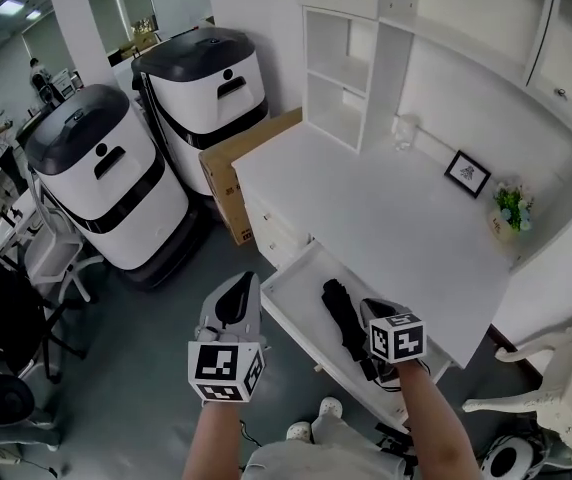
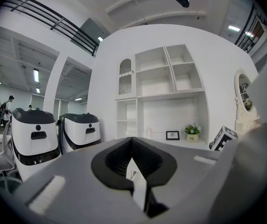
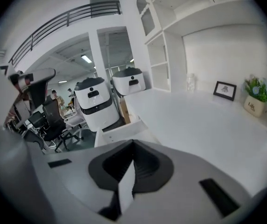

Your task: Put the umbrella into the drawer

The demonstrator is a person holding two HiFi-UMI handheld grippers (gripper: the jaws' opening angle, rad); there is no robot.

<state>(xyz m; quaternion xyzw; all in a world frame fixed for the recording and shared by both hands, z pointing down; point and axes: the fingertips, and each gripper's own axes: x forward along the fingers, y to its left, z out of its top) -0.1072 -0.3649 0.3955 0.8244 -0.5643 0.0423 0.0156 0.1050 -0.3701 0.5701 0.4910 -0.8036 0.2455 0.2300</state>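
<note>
Head view is showing a white desk (image 1: 386, 208) with its drawer (image 1: 301, 290) standing pulled out at the lower centre of the frame. The black folded umbrella (image 1: 343, 318) is lying inside this drawer, along its length, and nothing is gripping it. The right gripper (image 1: 378, 316) is hanging above the right part of the drawer, just beside the umbrella, and is tilting downward. The left gripper (image 1: 238, 290) is staying at the lower left of the centre, outside the drawer and near its left corner. Left gripper view is showing the left gripper (image 2: 132, 148) with both jaws pressed together and nothing between them, pointing level toward the desk shelves. Right gripper view is showing the right gripper (image 3: 132, 146) with the jaws also closed together and empty. On the desk top, at the right of the head view, a small picture frame (image 1: 467, 173) and a flower pot (image 1: 511, 208) are standing near the wall. Two white and black machines (image 1: 106, 173) are standing on the floor at the upper left, and a cardboard box (image 1: 228, 173) is leaning between them and the desk.
</note>
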